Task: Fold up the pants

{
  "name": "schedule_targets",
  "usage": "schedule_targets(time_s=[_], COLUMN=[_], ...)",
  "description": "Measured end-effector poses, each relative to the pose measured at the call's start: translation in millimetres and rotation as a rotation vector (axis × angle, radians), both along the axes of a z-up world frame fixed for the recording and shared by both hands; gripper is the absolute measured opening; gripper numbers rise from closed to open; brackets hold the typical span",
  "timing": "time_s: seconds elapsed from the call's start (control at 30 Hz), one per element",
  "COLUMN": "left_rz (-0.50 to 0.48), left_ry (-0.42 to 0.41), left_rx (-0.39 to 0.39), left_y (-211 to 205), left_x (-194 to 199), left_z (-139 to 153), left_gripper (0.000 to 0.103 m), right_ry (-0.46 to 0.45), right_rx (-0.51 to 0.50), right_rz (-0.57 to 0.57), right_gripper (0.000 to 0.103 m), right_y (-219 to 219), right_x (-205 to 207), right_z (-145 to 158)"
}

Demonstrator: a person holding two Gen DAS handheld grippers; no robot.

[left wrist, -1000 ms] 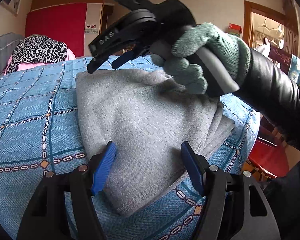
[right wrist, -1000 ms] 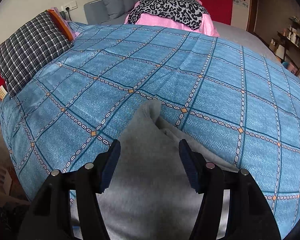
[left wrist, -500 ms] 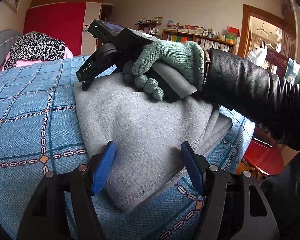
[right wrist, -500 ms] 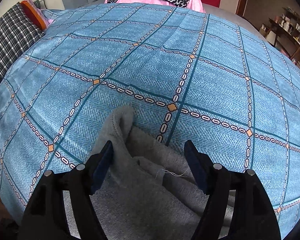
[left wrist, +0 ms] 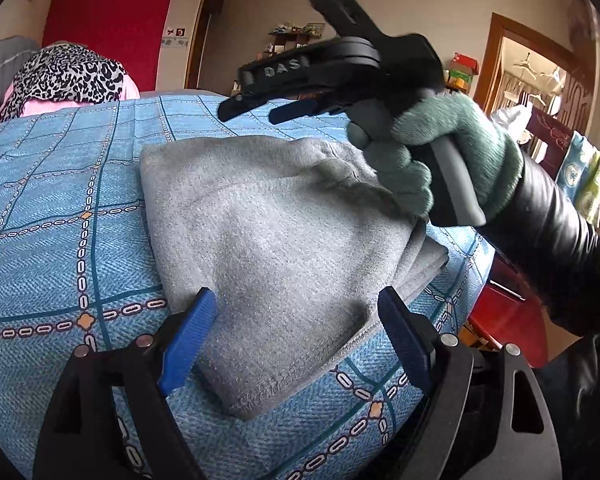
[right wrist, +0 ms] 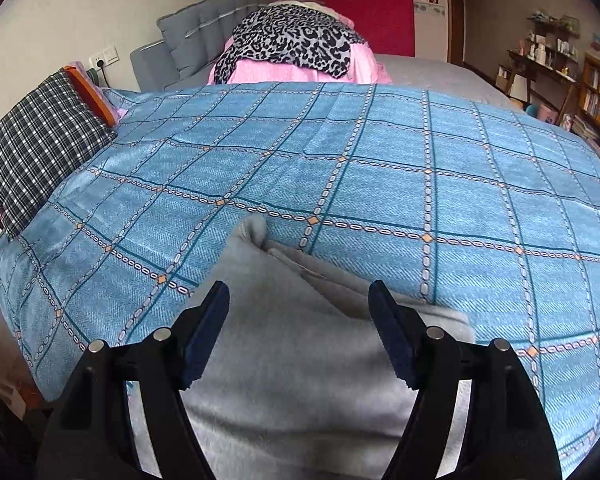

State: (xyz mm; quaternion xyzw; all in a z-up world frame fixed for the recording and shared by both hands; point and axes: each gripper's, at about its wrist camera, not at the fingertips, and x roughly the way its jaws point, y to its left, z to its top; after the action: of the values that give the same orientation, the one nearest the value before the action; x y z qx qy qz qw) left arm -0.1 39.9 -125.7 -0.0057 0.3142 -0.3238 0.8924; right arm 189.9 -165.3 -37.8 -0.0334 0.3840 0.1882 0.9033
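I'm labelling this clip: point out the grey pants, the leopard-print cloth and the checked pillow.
grey pants (left wrist: 284,236), left wrist view, middle of the folded top layer.
leopard-print cloth (right wrist: 292,40), right wrist view, middle of the patterned fabric.
checked pillow (right wrist: 36,148), right wrist view, centre of its face.

Grey pants (left wrist: 276,240) of soft, heathered knit fabric, folded into a compact, roughly rectangular bundle of several layers. The bundle lies flat on a blue checked bedspread (left wrist: 60,216), near the bed's edge. Top surface smooth, with slight creasing toward the far right corner. Stitched hem visible along the near edge, where the layers end in a rounded corner. Stacked layer edges show on the right side. In the right wrist view, the pants (right wrist: 300,360) fill the lower centre; one far corner stands up as a small curled tip, with a fold line just beside it.
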Motion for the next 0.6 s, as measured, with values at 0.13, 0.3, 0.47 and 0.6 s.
schedule_targets(time_s=[0.13,0.3,0.47,0.6], left_rz=[0.03,0.098,0.159,0.216], left_ry=[0.01,0.019,0.064,0.125], left_rx=[-0.007,-0.02,-0.024,-0.045], left_y=[6.6,19.7,27.6,35.1], left_x=[3.3,11.5,27.3,46.0], left_z=[9.4,19.0,23.6,23.7], left_gripper=[0.087,0.088,0.088,0.092], right_ry=[-0.094,-0.104,-0.051,-0.044], right_rx=[-0.086,-0.119,-0.086,0.01], right_rz=[-0.058,-0.126,-0.154,-0.183], right_gripper=[0.073,0.073,0.074,0.075], right_y=[-22.2,-53.1,-76.0,-90.2], right_x=[-38.7,-75.2,-102.3,-110.5], right_z=[-6.4,-28.2,-58.6,-69.6])
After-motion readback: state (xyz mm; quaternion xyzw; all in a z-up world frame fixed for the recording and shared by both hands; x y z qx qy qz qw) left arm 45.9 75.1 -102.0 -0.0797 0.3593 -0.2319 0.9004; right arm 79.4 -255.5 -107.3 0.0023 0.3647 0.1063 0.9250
